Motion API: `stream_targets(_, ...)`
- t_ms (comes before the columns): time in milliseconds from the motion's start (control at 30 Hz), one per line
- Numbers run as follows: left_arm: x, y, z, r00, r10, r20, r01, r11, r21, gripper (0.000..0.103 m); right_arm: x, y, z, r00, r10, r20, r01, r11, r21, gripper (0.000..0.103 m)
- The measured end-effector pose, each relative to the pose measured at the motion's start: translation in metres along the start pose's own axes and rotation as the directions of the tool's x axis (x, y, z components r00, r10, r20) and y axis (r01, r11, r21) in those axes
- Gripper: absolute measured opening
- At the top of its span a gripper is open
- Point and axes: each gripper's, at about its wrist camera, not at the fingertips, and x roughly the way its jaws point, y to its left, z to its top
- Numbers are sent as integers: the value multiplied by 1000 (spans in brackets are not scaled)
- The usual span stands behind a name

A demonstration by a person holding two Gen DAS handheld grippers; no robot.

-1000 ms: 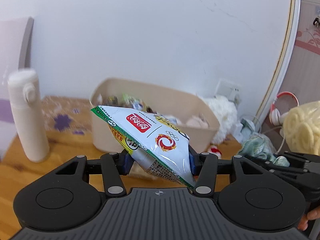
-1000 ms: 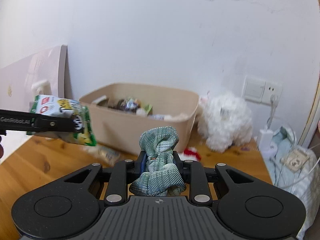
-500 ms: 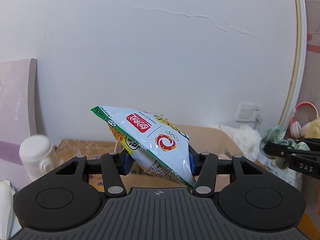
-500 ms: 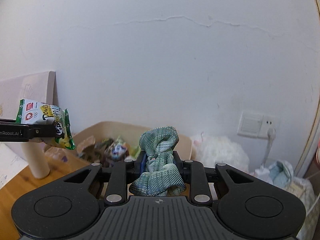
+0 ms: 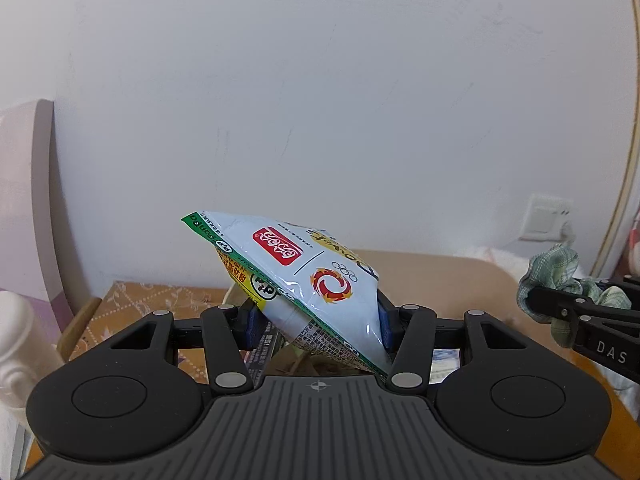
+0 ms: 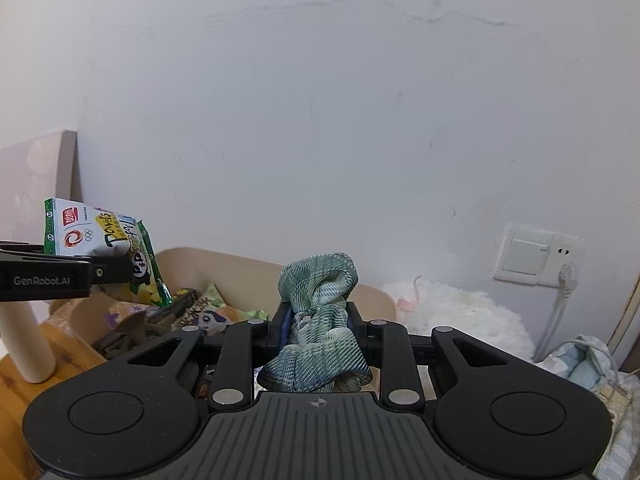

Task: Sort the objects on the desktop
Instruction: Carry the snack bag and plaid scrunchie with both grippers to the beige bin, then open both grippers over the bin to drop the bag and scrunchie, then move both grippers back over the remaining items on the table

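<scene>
Left wrist view: we have the left gripper (image 5: 316, 316) clenched on the snack bag (image 5: 296, 276) and the right gripper (image 6: 318, 330) on the green cloth (image 6: 320, 320), both seemingly above the beige bin (image 6: 372, 294); next, lower and release.

Glossy plastic snack bag (image 5: 316, 280); woven green cloth (image 6: 320, 328); wooden table (image 6: 24, 396).

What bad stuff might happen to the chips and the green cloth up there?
The left gripper pinches the puffy snack bag by one low part only, so it might slip or get crushed. The green cloth in the right gripper droops loosely and could snag on the rim of the beige bin. The bin already looks crowded, so dropped things may spill out.
</scene>
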Motion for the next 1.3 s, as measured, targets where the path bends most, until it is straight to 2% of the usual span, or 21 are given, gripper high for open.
stream_targets(200,32,-1,-2,998,-1,-68,2,1000,17,53,31,15,-9,999,-16,-39,13,998,-56,25)
stream_targets(333,41,-4,-6,997,12,-76,-8,999,45,54,48,25,-14,997,-31,-69,25,996,-82,28)
stream_targets(433,43,-8,-7,995,9,-97,-2,998,68,56,50,31,-19,996,-42,-78,37,997,-67,45)
stream_targets(500,41,-9,-7,996,8,-86,-1,997,82,76,51,33,-15,996,-51,-72,47,997,-58,62)
stream_targets(567,35,-10,-8,999,14,-48,-9,996,93,86,48,32,-14,997,-50,-57,47,998,-53,69)
stream_targets(667,27,-10,-11,998,-34,-50,38,996,83,88,41,30,-14,998,-52,-38,51,998,-37,80)
stream_targets(800,23,-7,-12,999,-18,-40,21,997,77,88,32,26,-12,998,-55,-25,55,998,-8,94)
stream_targets(933,13,-2,-15,999,-11,-37,14,997,77,88,23,15,-17,999,-51,-20,51,999,13,101)
stream_targets(1300,-30,17,-30,999,-23,-48,28,993,115,88,-22,9,-20,998,-57,-2,57,998,31,103)
